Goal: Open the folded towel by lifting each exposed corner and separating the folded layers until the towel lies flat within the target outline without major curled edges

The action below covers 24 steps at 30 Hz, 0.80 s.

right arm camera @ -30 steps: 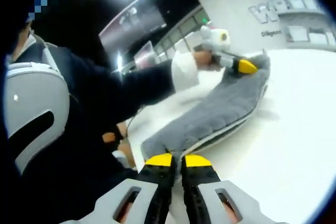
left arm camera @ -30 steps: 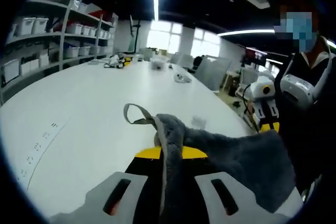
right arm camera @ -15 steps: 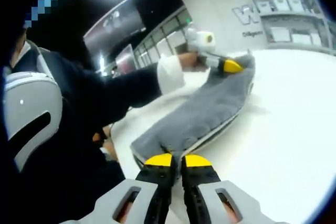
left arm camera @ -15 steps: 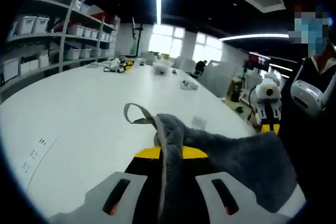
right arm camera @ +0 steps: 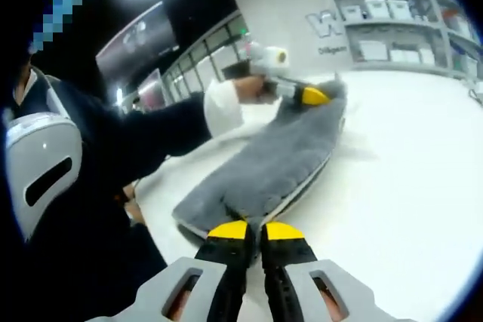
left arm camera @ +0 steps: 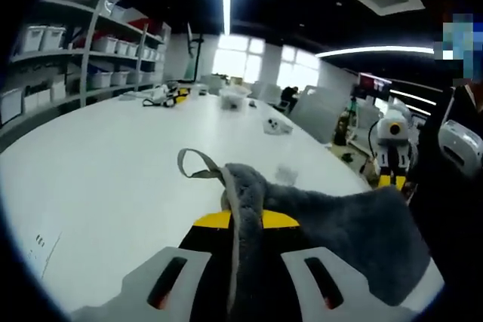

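Left gripper (left arm camera: 240, 220) clenched on a corner of the grey towel (right arm camera: 264, 167), hanging loop (left arm camera: 198, 165) draped forward. Right gripper (right arm camera: 253, 230) pinched, seemingly on the opposite towel edge, above the white table (right arm camera: 400, 179).

Bare desk (left arm camera: 113, 156) spreads wide across the left and centre of the left gripper view; small clutter (left arm camera: 162, 94) sits far off, shelving (left arm camera: 68, 58) walls the upper left.
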Each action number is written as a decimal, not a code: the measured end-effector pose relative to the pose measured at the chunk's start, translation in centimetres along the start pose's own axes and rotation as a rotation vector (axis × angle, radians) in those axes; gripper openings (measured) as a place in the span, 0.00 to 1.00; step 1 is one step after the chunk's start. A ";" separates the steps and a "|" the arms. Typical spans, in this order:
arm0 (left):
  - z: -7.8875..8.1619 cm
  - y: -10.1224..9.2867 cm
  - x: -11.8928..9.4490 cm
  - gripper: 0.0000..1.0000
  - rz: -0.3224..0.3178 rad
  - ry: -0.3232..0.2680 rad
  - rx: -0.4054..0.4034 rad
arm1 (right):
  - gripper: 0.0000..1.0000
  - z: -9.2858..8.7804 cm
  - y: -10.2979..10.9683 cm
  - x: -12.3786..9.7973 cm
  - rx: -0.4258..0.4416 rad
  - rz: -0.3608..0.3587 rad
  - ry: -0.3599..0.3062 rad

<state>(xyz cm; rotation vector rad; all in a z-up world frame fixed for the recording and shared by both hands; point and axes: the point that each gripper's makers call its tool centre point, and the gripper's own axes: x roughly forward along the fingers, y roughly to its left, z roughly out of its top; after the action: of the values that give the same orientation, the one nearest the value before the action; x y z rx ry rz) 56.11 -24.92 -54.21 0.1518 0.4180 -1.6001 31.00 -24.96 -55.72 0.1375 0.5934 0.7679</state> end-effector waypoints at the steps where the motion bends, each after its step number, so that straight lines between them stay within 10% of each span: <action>1: 0.2 0.0 0.5 0.10 -0.004 0.000 0.000 | 0.01 -0.1 -0.3 -0.2 0.001 -0.010 -0.001; 24: 2.8 -0.7 8.5 0.11 -0.055 0.005 0.036 | 0.01 -2.6 -6.4 -6.3 0.072 -0.235 0.041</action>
<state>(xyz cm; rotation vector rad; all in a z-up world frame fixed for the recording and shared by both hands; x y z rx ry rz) 55.21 -33.90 -54.43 0.1733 0.4007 -1.6626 29.89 -34.17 -57.10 0.1158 0.6631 0.5232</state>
